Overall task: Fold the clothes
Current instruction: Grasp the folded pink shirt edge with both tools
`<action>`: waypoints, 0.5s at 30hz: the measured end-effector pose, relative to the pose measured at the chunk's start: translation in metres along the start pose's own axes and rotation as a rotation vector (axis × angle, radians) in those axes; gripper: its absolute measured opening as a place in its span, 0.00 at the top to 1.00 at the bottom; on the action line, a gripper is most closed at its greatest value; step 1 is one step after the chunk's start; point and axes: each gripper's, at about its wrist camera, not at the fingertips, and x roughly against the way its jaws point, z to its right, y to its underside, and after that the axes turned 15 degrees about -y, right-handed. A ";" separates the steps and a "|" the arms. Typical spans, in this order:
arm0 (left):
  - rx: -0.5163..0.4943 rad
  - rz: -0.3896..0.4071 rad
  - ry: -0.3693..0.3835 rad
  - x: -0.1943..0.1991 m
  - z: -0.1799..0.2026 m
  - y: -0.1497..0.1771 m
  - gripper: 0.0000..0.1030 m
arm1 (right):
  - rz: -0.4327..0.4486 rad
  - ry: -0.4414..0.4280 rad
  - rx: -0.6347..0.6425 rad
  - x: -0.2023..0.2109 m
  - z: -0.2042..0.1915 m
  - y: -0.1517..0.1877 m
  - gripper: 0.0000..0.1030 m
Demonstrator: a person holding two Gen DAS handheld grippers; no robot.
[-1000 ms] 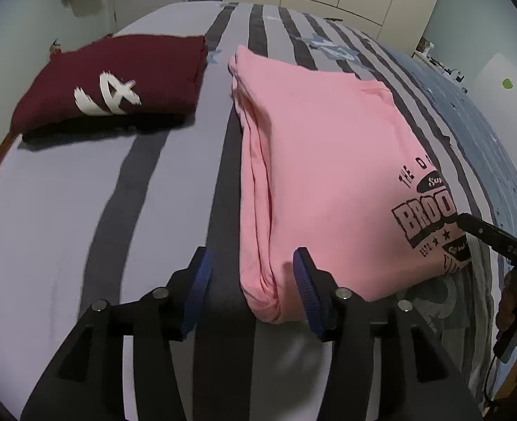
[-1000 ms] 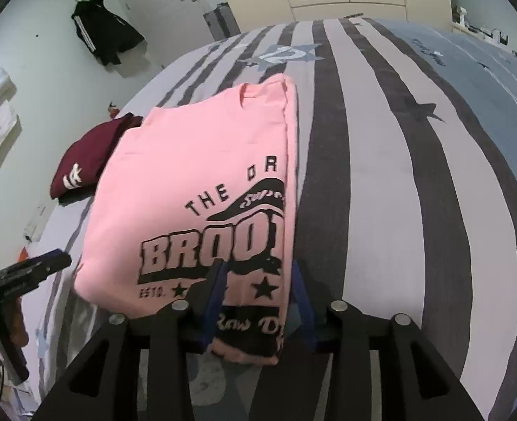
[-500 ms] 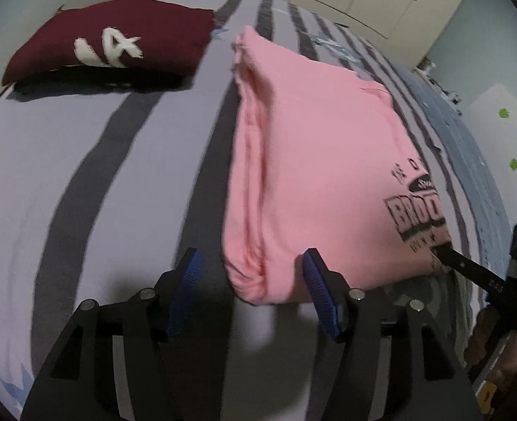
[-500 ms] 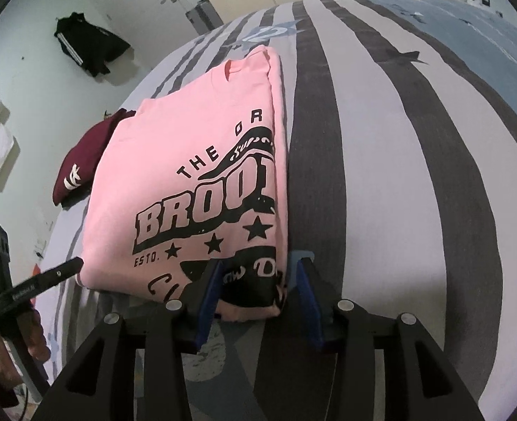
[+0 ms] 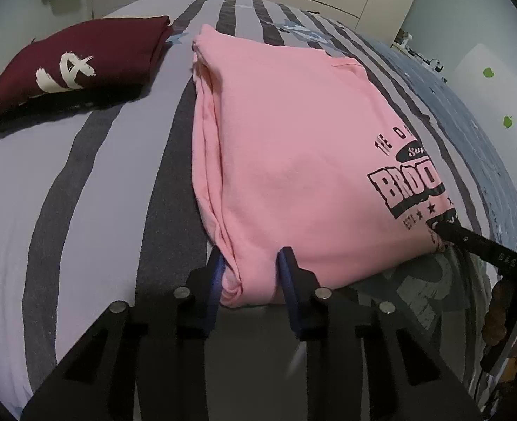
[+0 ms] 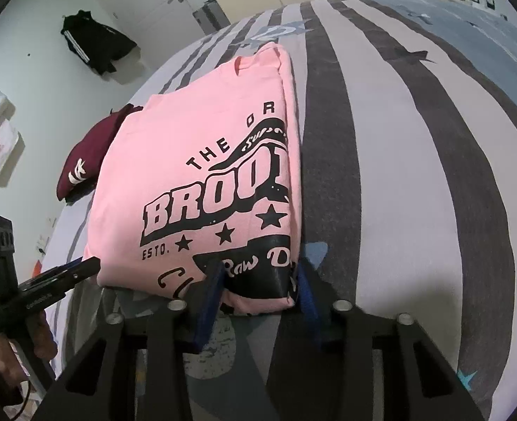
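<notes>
The folded pink T-shirt lies mid-bed, near its front edge. Left gripper and right gripper are closing, fingers pinching the shirt's two near corners.

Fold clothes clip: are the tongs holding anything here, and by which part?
Both sets are closing on the pink shirt: left tongs around its near left corner, right tongs around its near right corner. The pads already touch the cloth.
</notes>
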 end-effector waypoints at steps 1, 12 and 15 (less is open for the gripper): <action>0.009 0.000 0.004 0.001 -0.002 0.000 0.78 | 0.000 -0.007 -0.001 0.000 0.000 0.000 0.79; 0.032 0.089 -0.008 0.070 0.000 0.006 0.89 | 0.040 -0.069 0.065 0.046 -0.028 0.000 0.89; 0.014 0.036 -0.004 0.096 0.006 0.040 0.90 | 0.000 -0.091 0.057 0.066 -0.033 0.023 0.89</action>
